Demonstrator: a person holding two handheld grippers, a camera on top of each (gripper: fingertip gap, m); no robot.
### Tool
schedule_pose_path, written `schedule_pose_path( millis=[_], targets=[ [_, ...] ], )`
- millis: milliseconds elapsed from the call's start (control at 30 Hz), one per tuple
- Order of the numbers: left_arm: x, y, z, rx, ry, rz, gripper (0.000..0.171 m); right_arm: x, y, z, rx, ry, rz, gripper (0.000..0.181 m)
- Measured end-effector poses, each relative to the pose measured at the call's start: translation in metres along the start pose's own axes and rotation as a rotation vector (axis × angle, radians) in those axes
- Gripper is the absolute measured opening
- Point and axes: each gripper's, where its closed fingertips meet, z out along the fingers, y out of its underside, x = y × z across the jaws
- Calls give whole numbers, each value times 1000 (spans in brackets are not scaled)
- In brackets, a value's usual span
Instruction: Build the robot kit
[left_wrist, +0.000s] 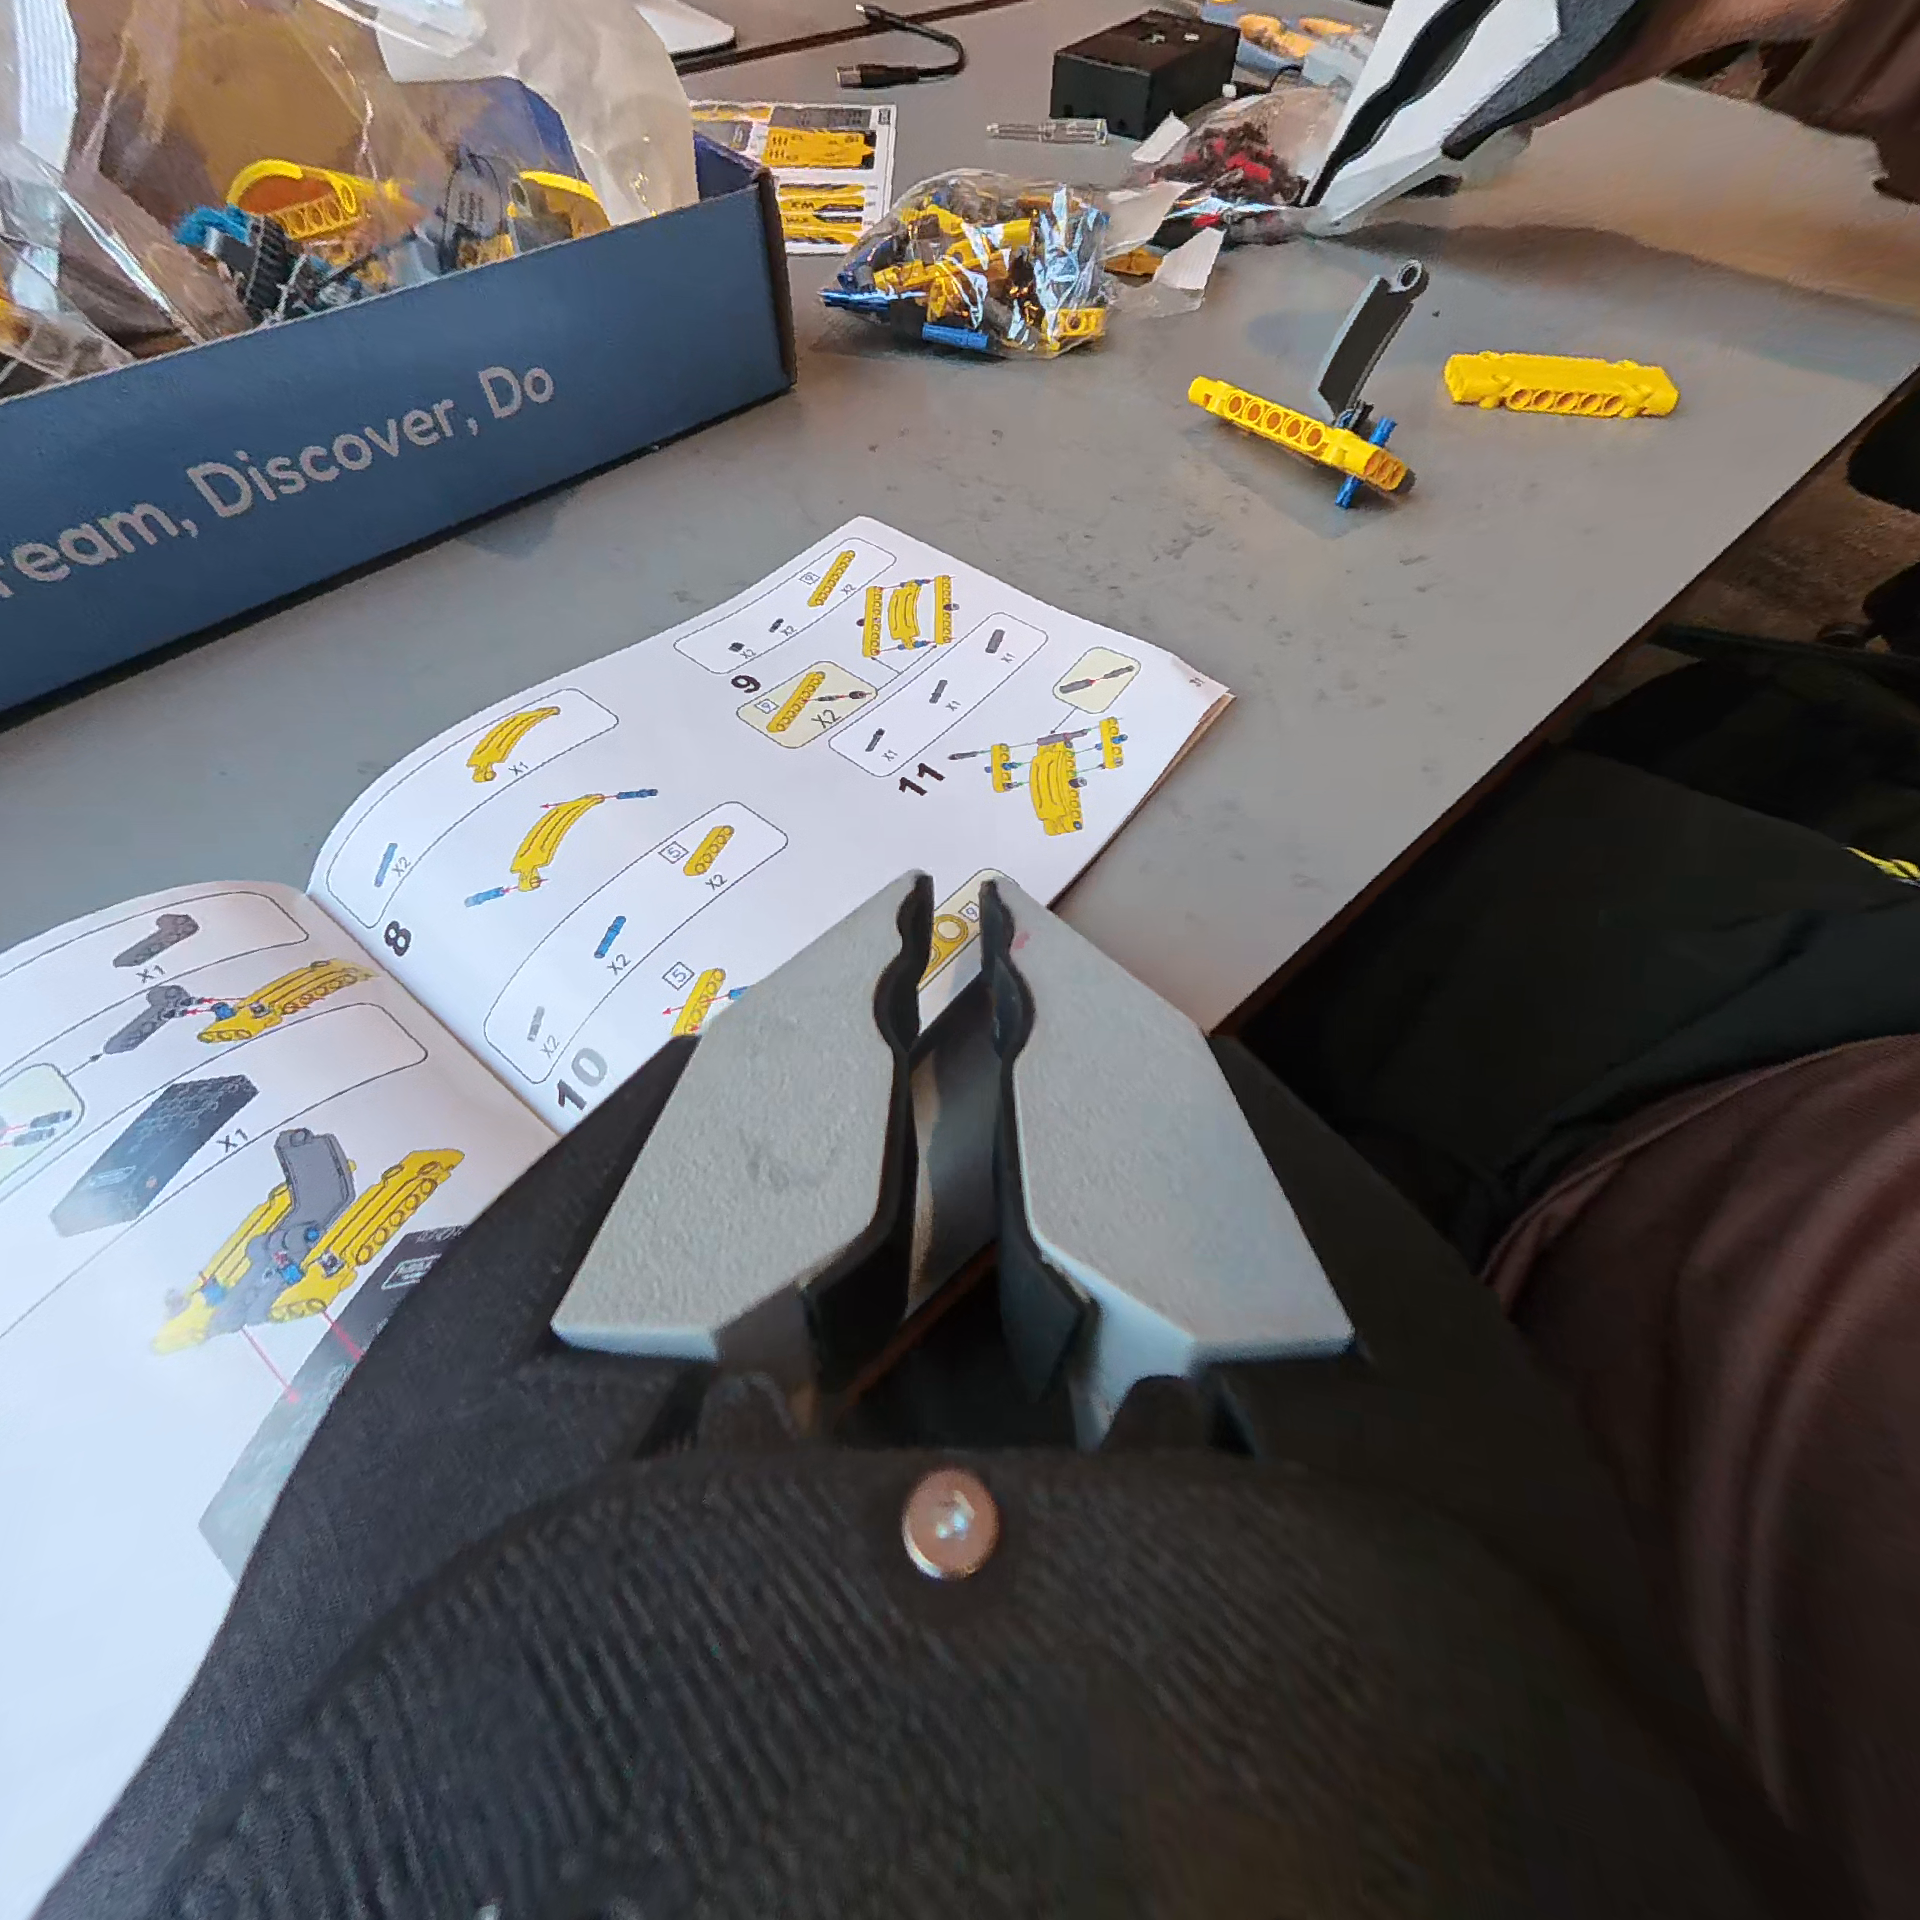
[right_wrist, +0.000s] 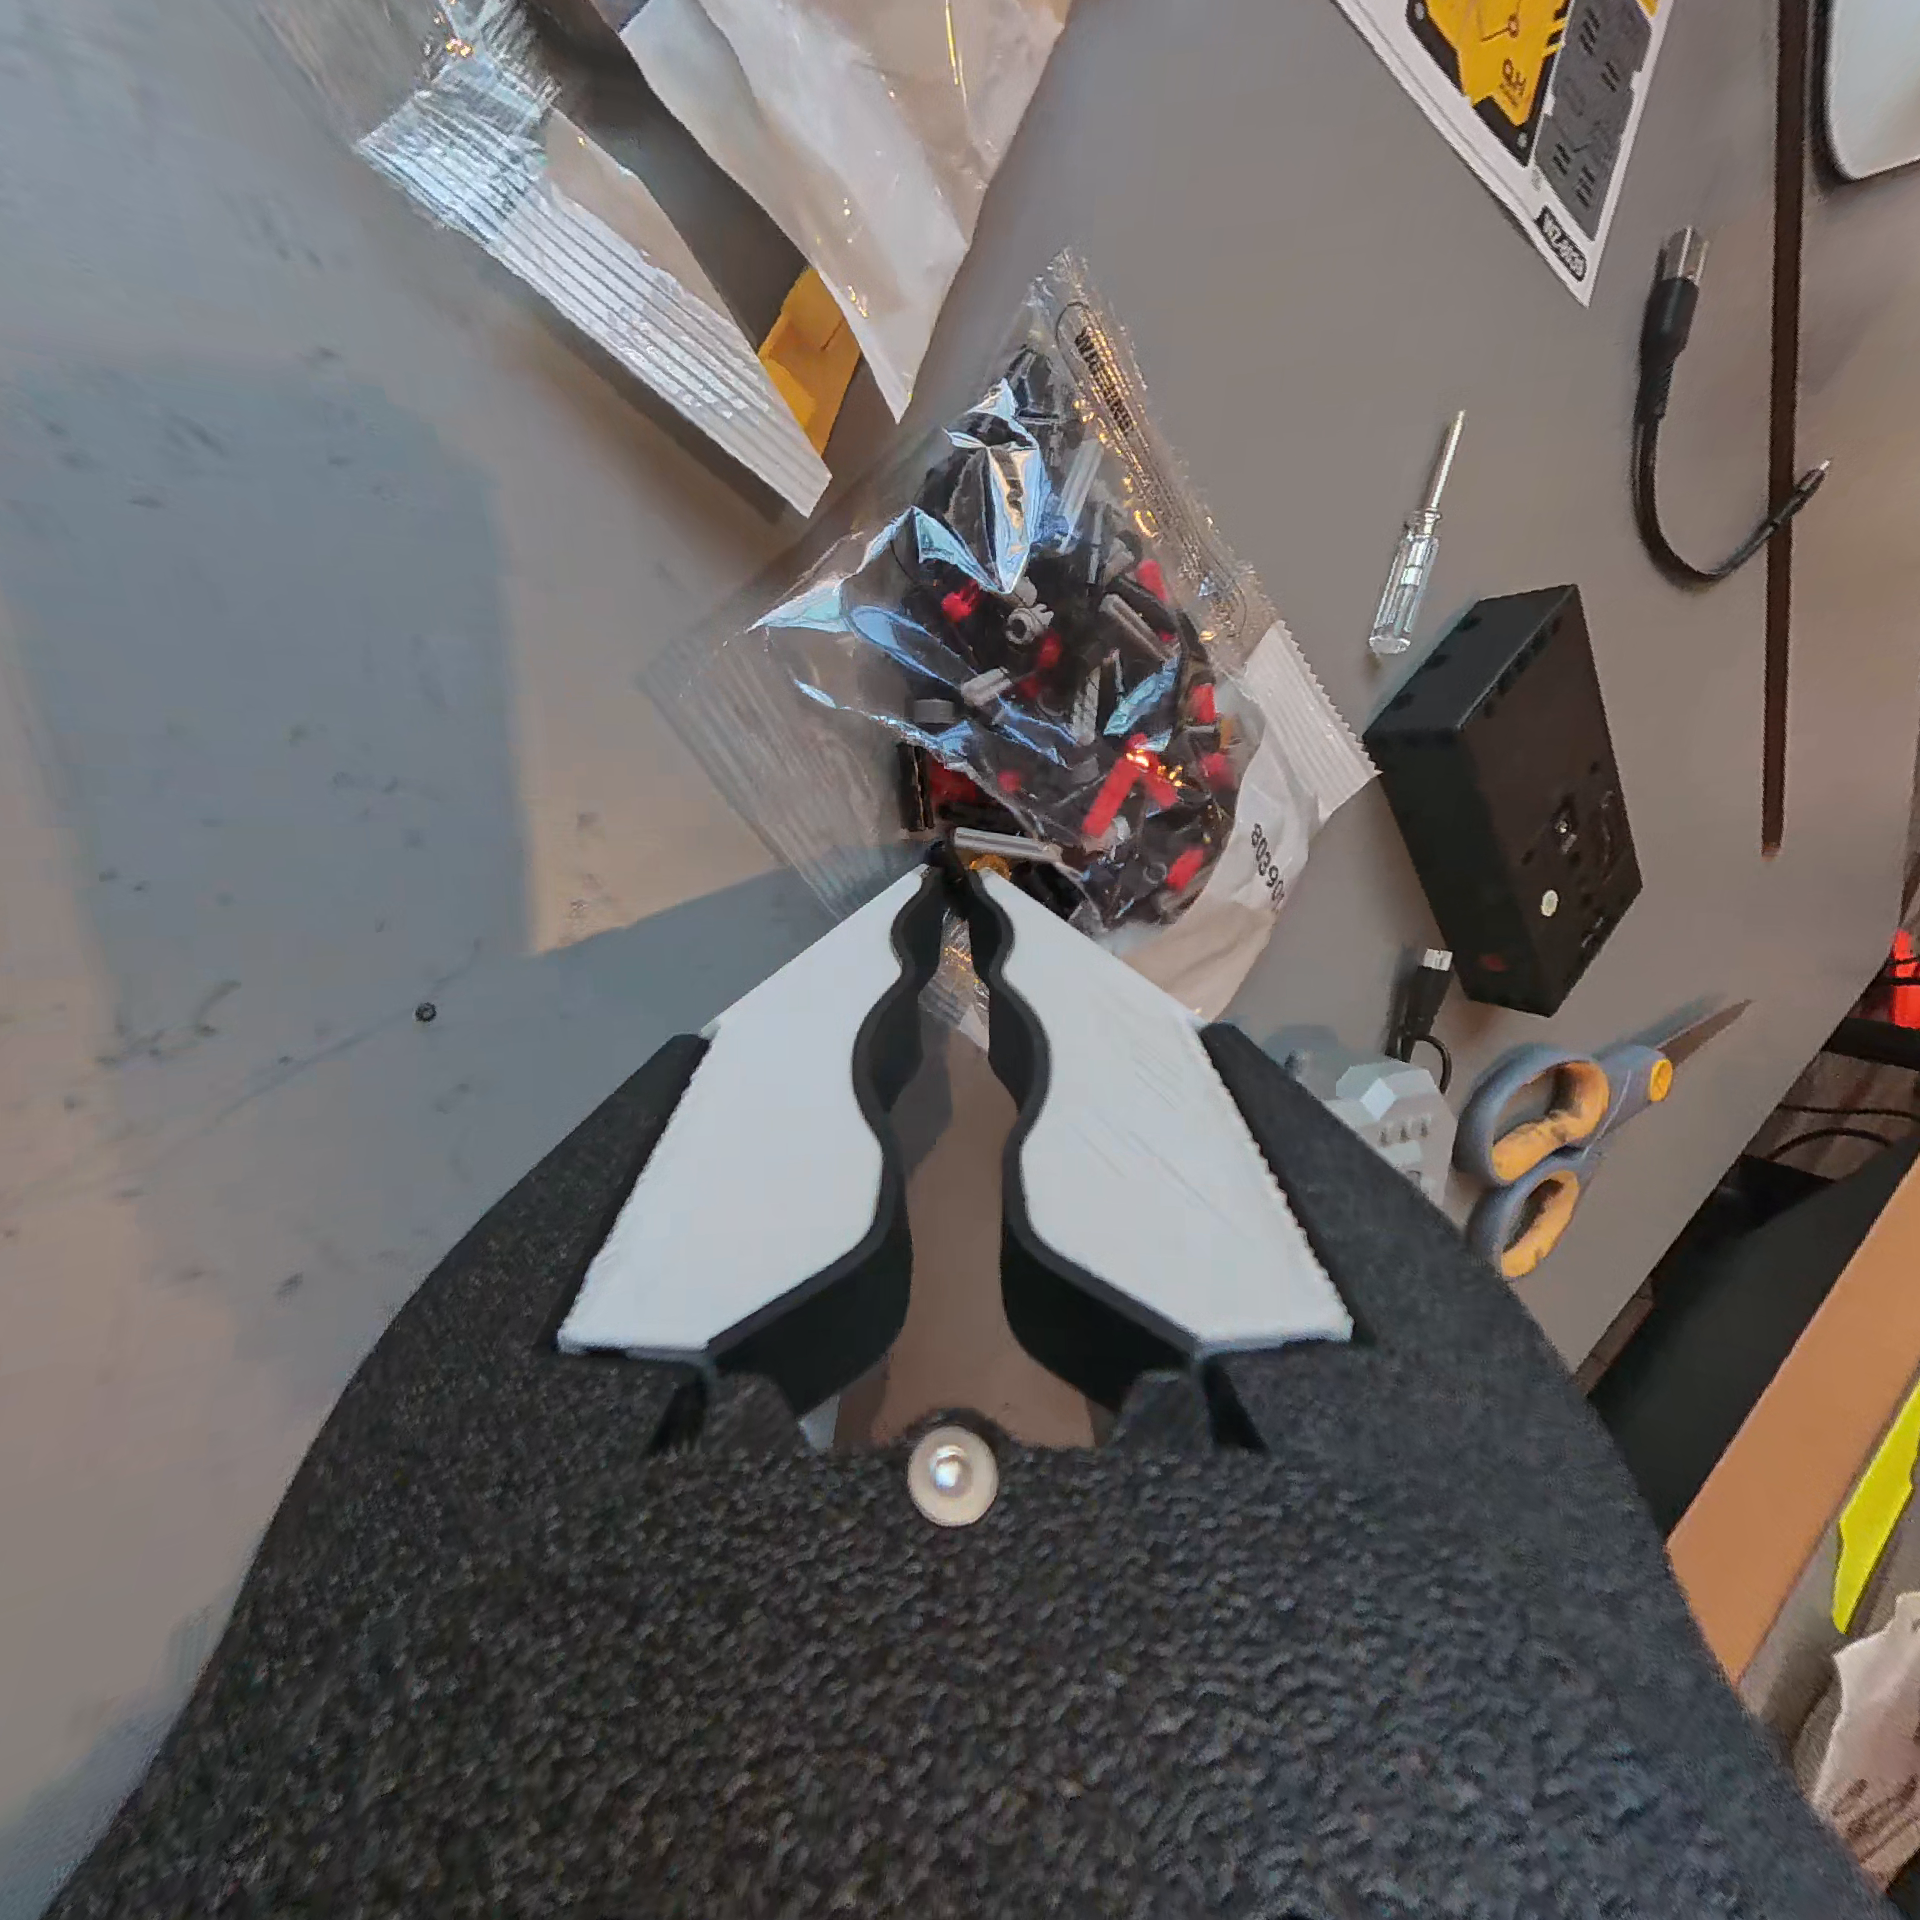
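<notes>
My left gripper (left_wrist: 954, 885) is shut and empty, its tips hovering over the near right part of an open instruction booklet (left_wrist: 623, 790) on the grey table. My right gripper (right_wrist: 951, 875) has its tips pinched together at the near edge of a clear bag of small black and red parts (right_wrist: 1060, 665). It seems to grip the plastic. In the left wrist view the right gripper (left_wrist: 1338, 213) reaches down to that bag (left_wrist: 1236, 166) at the far right. A yellow beam with a grey piece and blue pin (left_wrist: 1288, 426) and a loose yellow beam (left_wrist: 1558, 387) lie between the grippers.
A blue box (left_wrist: 416, 395) of bagged parts stands at the far left, and a bag of yellow and blue parts (left_wrist: 987, 270) lies beside it. A black box (right_wrist: 1507, 790), a screwdriver (right_wrist: 1413, 551), scissors (right_wrist: 1548, 1122), a cable (right_wrist: 1673, 416) and a sticker sheet (right_wrist: 1538, 114) lie right of the right gripper. One gripper's finger ends stand about 40 centimeters off the other's. The screwdriver (right_wrist: 1413, 551) sits 15 centimeters or so from the ends of my right fingers. The left camera catches it too, in the left wrist view (left_wrist: 1061, 130).
</notes>
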Motion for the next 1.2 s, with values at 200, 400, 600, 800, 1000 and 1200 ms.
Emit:
schedule_pose_path(
  millis=[200,400,600,800,1000,1200],
  targets=[
    [1,2,0,-9,13,-13,6,2,0,0,-28,-83,-41,8],
    [3,4,0,-14,23,-18,6,-3,4,-1,-65,-272,41,6],
    [6,4,0,-19,32,-14,6,-4,3,0,-62,-317,84,5],
    [7,5,0,-20,41,-16,6,-5,-2,-15,10,-309,138,5],
    [8,5,0,-20,46,-14,6,-22,-2,-40,46,-309,152,5],
    [9,4,-1,-18,51,-16,6,-77,-1,-54,56,-379,157,5]
  ],
)
